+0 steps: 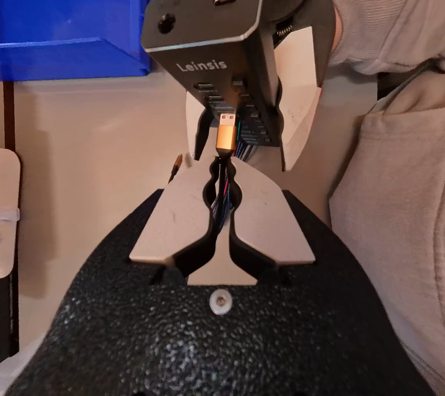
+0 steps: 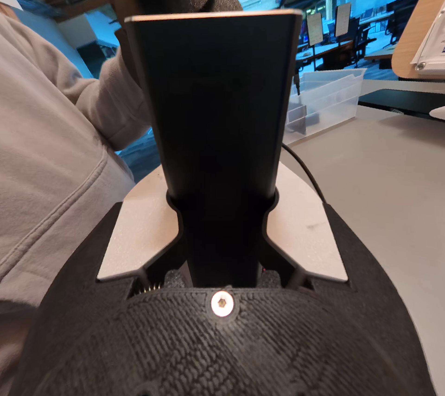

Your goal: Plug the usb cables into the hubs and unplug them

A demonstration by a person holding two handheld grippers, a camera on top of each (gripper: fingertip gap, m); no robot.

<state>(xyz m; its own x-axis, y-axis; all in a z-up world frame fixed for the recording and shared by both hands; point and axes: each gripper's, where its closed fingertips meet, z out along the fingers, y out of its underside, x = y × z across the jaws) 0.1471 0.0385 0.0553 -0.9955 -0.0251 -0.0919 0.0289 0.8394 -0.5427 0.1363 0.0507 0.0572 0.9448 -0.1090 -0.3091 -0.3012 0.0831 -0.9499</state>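
Note:
My left gripper (image 1: pixel 222 164) is shut on a braided cable just behind its gold USB plug (image 1: pixel 225 135). The plug's metal tip is bare and sits right at the port face of a dark grey hub (image 1: pixel 209 30), by a blue port. I cannot tell whether the tip touches it. My right gripper (image 2: pixel 222 192) is shut on the hub (image 2: pixel 216 107) and holds it above the table. Its white fingers (image 1: pixel 298 100) clamp the hub's sides in the left wrist view. The hub hides the plug in the right wrist view.
A blue bin (image 1: pixel 72 14) stands at the far left. A second gold plug (image 1: pixel 177 164) lies on the table. A person's grey sweatshirt (image 1: pixel 385 168) is close on the right. A clear plastic bin (image 2: pixel 332 95) and a black cable (image 2: pixel 305 172) are on the table.

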